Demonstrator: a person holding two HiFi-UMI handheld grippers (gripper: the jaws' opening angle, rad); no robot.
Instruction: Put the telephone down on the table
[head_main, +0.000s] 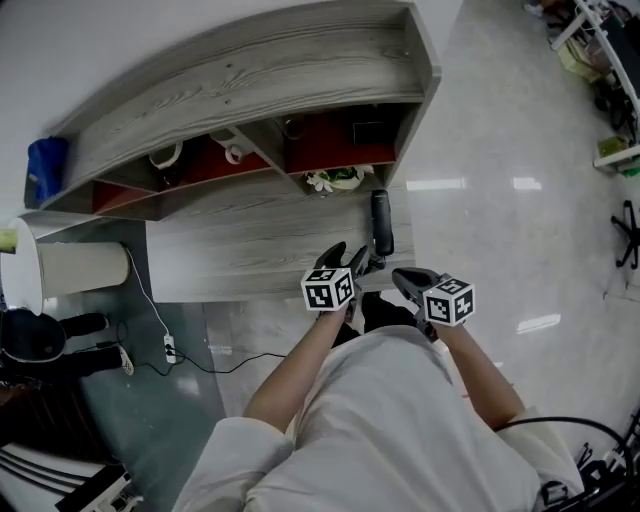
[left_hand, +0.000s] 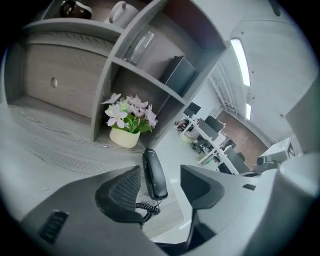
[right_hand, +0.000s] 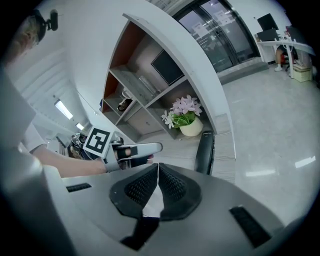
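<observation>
Black telephone handset (head_main: 381, 222) flat on the grey table (head_main: 240, 250) (coiled cord (left_hand: 145, 207)), near edge

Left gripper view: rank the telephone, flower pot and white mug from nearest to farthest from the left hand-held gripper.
1. Telephone: lying on the table, just ahead of the open left hand-held gripper.
2. Flower pot: further back, on the table beneath the shelves.
3. White mug: farthest, on an upper shelf at top left.
</observation>
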